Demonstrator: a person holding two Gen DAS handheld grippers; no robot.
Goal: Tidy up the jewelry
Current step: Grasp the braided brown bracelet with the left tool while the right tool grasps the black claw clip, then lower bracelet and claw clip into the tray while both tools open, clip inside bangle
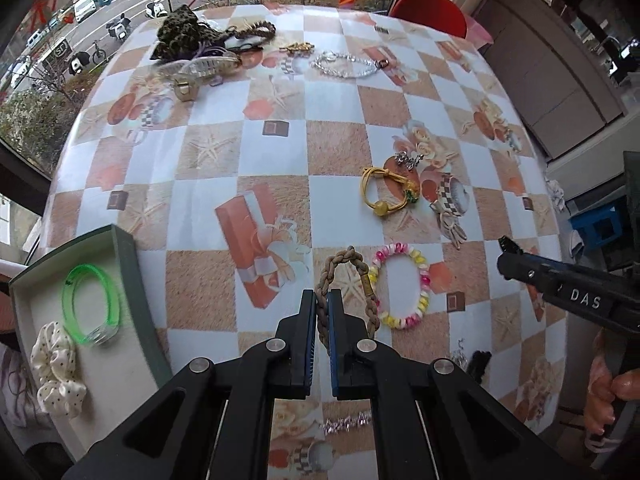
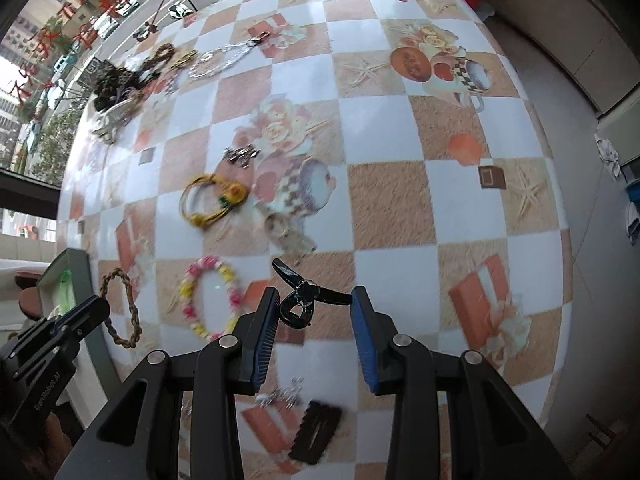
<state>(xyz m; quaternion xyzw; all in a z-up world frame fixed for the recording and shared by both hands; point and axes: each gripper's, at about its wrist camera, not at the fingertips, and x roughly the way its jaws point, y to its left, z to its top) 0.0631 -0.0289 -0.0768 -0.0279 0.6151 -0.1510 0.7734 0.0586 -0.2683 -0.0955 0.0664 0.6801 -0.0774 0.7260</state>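
My left gripper (image 1: 322, 308) is shut on the near side of a brown braided bracelet (image 1: 362, 276) that lies on the checked tablecloth; the bracelet also shows in the right wrist view (image 2: 132, 304). A pink and yellow bead bracelet (image 1: 416, 292) lies right beside it. A green-rimmed box (image 1: 132, 280) at the left holds a green bangle (image 1: 90, 304) and a white dotted scrunchie (image 1: 56, 368). My right gripper (image 2: 314, 312) is open around a black hair clip (image 2: 304, 300) on the table. The right gripper also shows at the right of the left wrist view (image 1: 508, 248).
A yellow cord bracelet (image 1: 380, 192) and a small silver charm (image 1: 408, 158) lie mid-table. At the far edge are a silver chain (image 1: 344, 64), clear hair claws (image 1: 204, 66) and dark scrunchies (image 1: 180, 32). A black comb clip (image 2: 316, 432) lies near my right gripper. A red chair (image 1: 430, 8) stands behind the table.
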